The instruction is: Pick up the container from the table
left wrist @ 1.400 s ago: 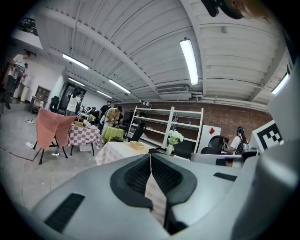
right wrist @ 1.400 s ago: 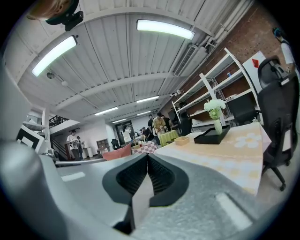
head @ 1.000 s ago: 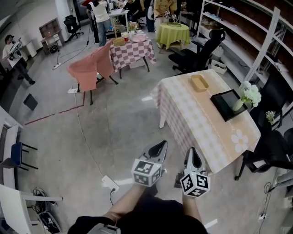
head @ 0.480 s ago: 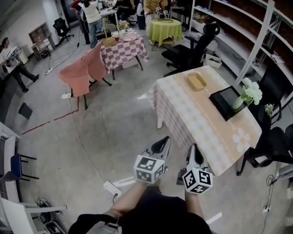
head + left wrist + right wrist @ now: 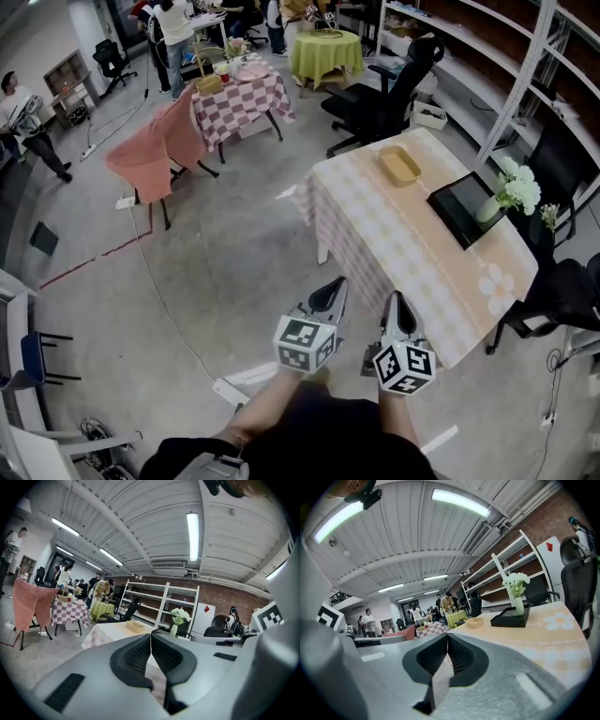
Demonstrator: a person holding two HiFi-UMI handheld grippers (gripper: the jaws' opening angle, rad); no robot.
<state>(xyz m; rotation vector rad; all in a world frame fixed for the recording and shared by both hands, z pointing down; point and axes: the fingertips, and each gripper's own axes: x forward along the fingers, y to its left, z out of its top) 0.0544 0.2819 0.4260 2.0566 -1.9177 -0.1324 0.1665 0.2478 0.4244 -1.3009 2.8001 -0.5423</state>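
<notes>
A small tan container (image 5: 399, 166) sits near the far end of a table (image 5: 412, 253) covered with a pale checked cloth; it also shows in the left gripper view (image 5: 135, 626) and the right gripper view (image 5: 474, 622). Both grippers hang over the floor just short of the table's near corner, well away from the container. My left gripper (image 5: 327, 292) is shut with nothing between its jaws (image 5: 150, 637). My right gripper (image 5: 397, 309) is shut and empty too (image 5: 447, 639).
A black tray (image 5: 466, 211) and a vase of white flowers (image 5: 511, 194) stand on the table's right side. Black office chairs (image 5: 384, 98) are behind the table and at its right edge (image 5: 562, 300). A checkered table (image 5: 239, 98), a pink-draped chair (image 5: 150, 155), shelving (image 5: 525, 66) and people stand farther off. A power strip (image 5: 227, 392) lies on the floor.
Both grippers have moved forward together, staying shut. The table and the container now lie a little closer and more to the left in the head view.
</notes>
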